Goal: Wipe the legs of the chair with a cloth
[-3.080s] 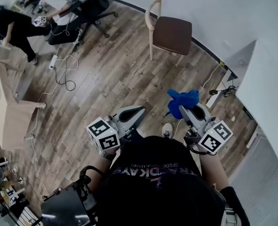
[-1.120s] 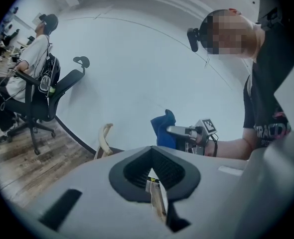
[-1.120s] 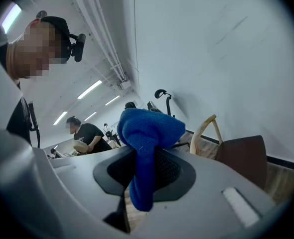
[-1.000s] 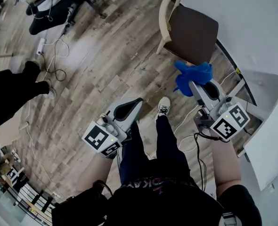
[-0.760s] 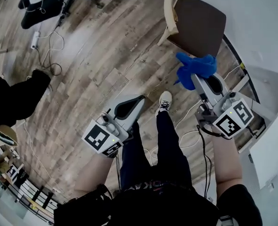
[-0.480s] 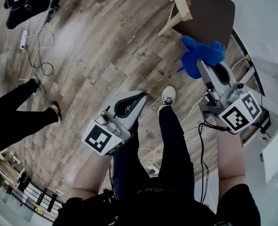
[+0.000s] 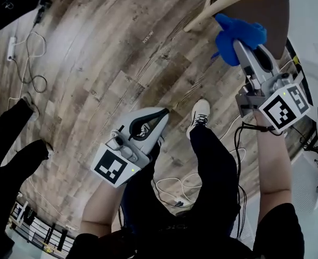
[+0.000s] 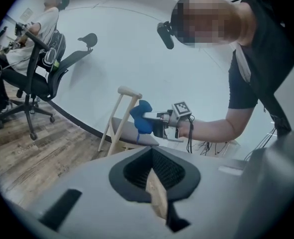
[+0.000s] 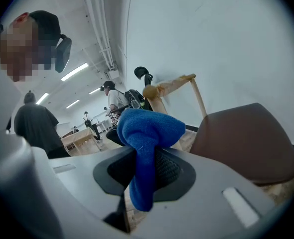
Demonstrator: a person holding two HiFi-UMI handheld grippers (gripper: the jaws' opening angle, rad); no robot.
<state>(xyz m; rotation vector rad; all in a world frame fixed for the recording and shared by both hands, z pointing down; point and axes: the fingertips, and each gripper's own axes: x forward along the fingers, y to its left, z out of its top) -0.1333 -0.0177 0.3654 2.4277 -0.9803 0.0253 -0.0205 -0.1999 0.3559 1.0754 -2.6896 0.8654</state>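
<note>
A chair with a brown seat point(image 7: 275, 7) and pale wooden legs point(image 7: 223, 1) stands at the top right of the head view, against the white wall. A blue cloth point(image 7: 239, 30) is bunched between the jaws of my right gripper point(image 7: 235, 41), which is shut on it right beside the seat's near edge. In the right gripper view the cloth point(image 9: 146, 133) hangs down over the jaws, with the seat point(image 9: 246, 138) close behind. My left gripper point(image 7: 162, 113) is shut and empty, held low over the floor. The left gripper view shows the chair point(image 8: 118, 126) and the cloth point(image 8: 142, 117) ahead.
Cables point(image 7: 172, 188) lie on the wooden floor by my shoe point(image 7: 200, 114). A power strip point(image 7: 11, 47) and its cord lie at the far left, near a bystander's dark legs point(image 7: 8, 150). A seated person on an office chair point(image 8: 40, 78) is further off.
I have walked up to the chair, which has slid to the top right edge of the head view. The right gripper has carried the cloth up to the seat. The left gripper stays low.
</note>
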